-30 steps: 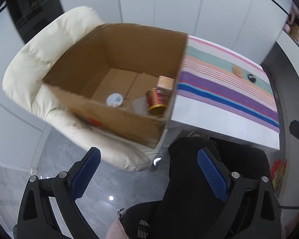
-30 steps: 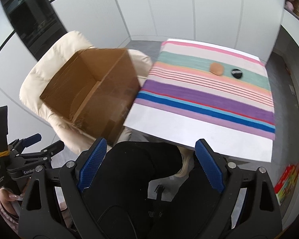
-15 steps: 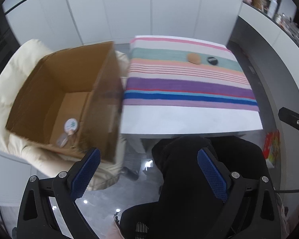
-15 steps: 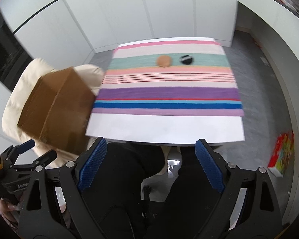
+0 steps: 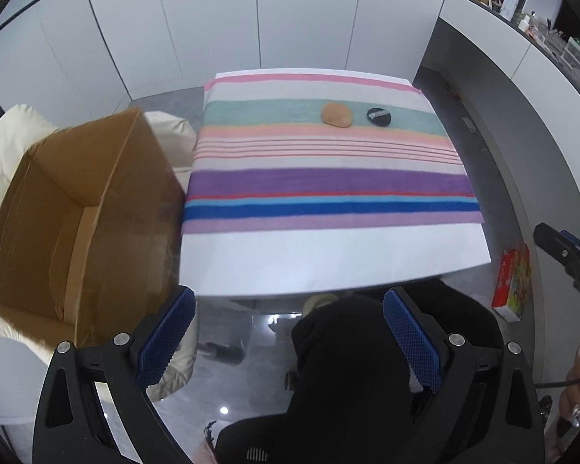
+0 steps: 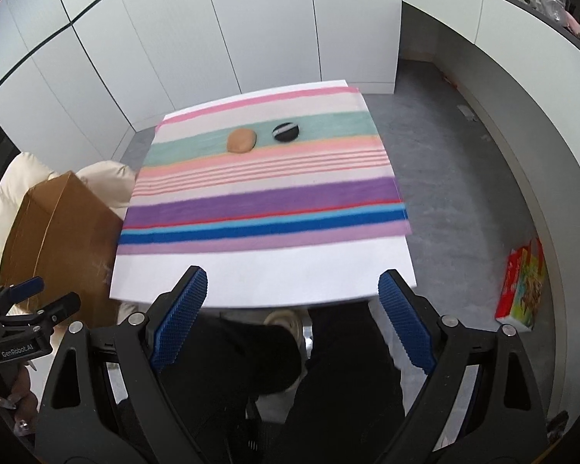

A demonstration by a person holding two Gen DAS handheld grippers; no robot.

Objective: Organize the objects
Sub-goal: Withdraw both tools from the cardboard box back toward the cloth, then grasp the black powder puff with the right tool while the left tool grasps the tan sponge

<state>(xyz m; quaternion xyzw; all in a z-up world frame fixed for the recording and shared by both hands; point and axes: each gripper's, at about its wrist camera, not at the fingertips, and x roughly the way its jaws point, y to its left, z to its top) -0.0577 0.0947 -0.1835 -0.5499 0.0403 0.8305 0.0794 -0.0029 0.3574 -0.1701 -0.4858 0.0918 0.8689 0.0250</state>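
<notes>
**Both grippers empty above bench edge; two items left at far side**

The white rectangular bench (image 5: 328, 263) carries a striped multicolour cloth (image 5: 328, 185) over most of its top, leaving a bare white strip along the near edge. An open brown cardboard box (image 5: 77, 212) sits on a cream padded chair (image 5: 4, 143) just beside the bench's left side; its inside shows only in part from this angle, and the visible part holds nothing.

The left gripper (image 5: 290, 338) hangs over the person's dark-clad lap, short of the near bench edge. Its blue-padded jaws stand wide apart with nothing between them. The right gripper (image 6: 294, 319) sits in much the same place, jaws likewise spread wide and empty.

The items to be organised lie side by side on the green stripe at the far side of the cloth: a tan rounded pad (image 6: 241, 140) and, close to its right, a small black round disc (image 6: 285, 132). Both are well apart from either gripper.

Risks, as judged:
- Both items look low and flat; jaws closing on one may slide over it or pinch and drag the cloth.
- The two lie close together, so wide jaws descending on one could knock the other.
- The reach runs the full length of the bench; a tug on the cloth could shift both items.
</notes>
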